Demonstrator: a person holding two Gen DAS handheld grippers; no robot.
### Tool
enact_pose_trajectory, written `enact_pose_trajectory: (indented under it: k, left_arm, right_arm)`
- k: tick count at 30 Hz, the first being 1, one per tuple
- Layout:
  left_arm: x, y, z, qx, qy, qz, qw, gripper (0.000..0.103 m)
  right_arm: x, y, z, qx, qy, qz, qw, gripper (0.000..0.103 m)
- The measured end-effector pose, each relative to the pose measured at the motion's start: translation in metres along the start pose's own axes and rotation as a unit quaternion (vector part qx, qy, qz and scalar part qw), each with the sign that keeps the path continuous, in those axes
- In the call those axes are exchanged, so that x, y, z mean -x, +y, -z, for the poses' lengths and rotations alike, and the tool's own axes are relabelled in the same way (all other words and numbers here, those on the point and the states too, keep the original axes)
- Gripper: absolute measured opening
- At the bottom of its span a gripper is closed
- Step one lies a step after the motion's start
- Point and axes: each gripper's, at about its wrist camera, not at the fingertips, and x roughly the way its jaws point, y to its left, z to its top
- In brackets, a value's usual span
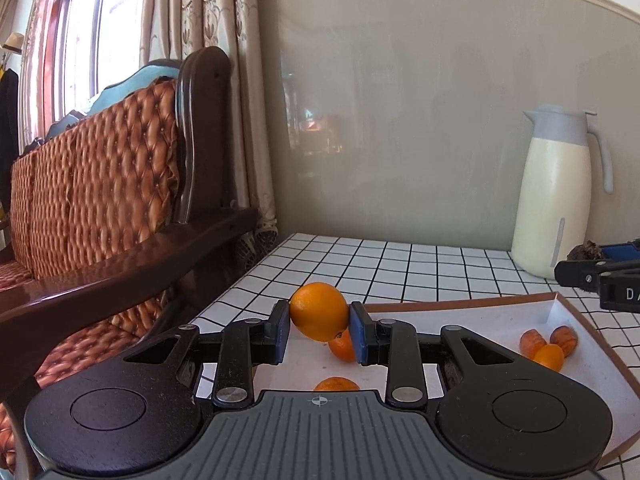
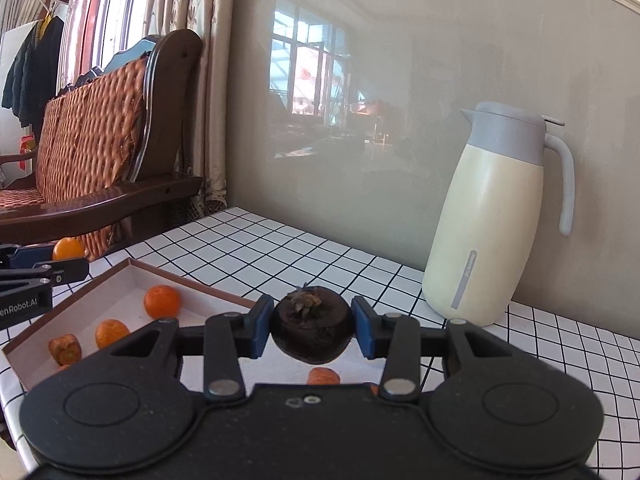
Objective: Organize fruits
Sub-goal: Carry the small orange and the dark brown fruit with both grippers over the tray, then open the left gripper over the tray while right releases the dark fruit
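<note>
My left gripper (image 1: 319, 326) is shut on a large orange (image 1: 319, 310) and holds it above the left end of a shallow white tray with a brown rim (image 1: 460, 303). My right gripper (image 2: 313, 326) is shut on a dark round fruit with a dried calyx (image 2: 312, 328), above the same tray (image 2: 200, 284). Several small oranges and brownish fruits lie in the tray, among them one below the large orange (image 1: 341, 347), a group at the right (image 1: 549, 345), and a small orange (image 2: 161, 301). The right gripper shows in the left wrist view (image 1: 600, 268); the left gripper shows in the right wrist view (image 2: 44, 266).
A cream and grey thermos jug (image 2: 496, 224) stands on the grid-patterned tablecloth (image 2: 280, 248) against the wall (image 2: 400, 80), behind and right of the tray. A wooden sofa with orange cushions (image 1: 100, 200) stands just left of the table's edge.
</note>
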Motion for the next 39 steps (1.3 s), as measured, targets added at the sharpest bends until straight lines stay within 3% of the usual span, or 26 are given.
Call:
enact_pose_trajectory:
  k: [21, 23, 24, 25, 26, 27, 28, 39]
  left_arm:
    - [-0.050, -0.008, 0.001, -0.010, 0.032, -0.006, 0.9994, 0.032]
    - [-0.051, -0.009, 0.001, -0.009, 0.033, -0.001, 0.9994, 0.032]
    - [-0.052, -0.009, 0.002, -0.010, 0.034, 0.006, 0.9993, 0.032]
    - [-0.051, -0.010, 0.002, -0.008, 0.033, 0.004, 0.9994, 0.040]
    - [-0.049, -0.011, 0.004, -0.006, 0.027, -0.004, 0.9996, 0.079]
    - [-0.046, -0.012, 0.005, -0.011, 0.015, -0.008, 0.9998, 0.098]
    - [-0.041, -0.013, 0.006, -0.017, -0.002, -0.009, 0.9998, 0.103]
    - [-0.039, -0.010, 0.004, -0.010, 0.006, -0.011, 0.9999, 0.103]
  right_arm:
    - [-0.040, -0.035, 0.004, -0.030, 0.036, -0.005, 0.999, 0.034]
    - [-0.048, -0.036, 0.005, -0.025, 0.056, -0.018, 0.998, 0.035]
    - [-0.050, -0.036, 0.006, -0.022, 0.057, -0.013, 0.998, 0.046]
    - [-0.048, -0.037, 0.007, -0.025, 0.040, -0.001, 0.999, 0.060]
    - [-0.044, -0.038, 0.008, -0.029, 0.019, 0.011, 0.999, 0.094]
    - [-0.041, -0.040, 0.009, -0.032, 0.004, 0.020, 0.999, 0.097]
    - [-0.041, -0.041, 0.008, -0.031, 0.006, 0.026, 0.999, 0.097]
    - [-0.042, -0.043, 0.010, -0.034, 0.018, 0.026, 0.999, 0.097]
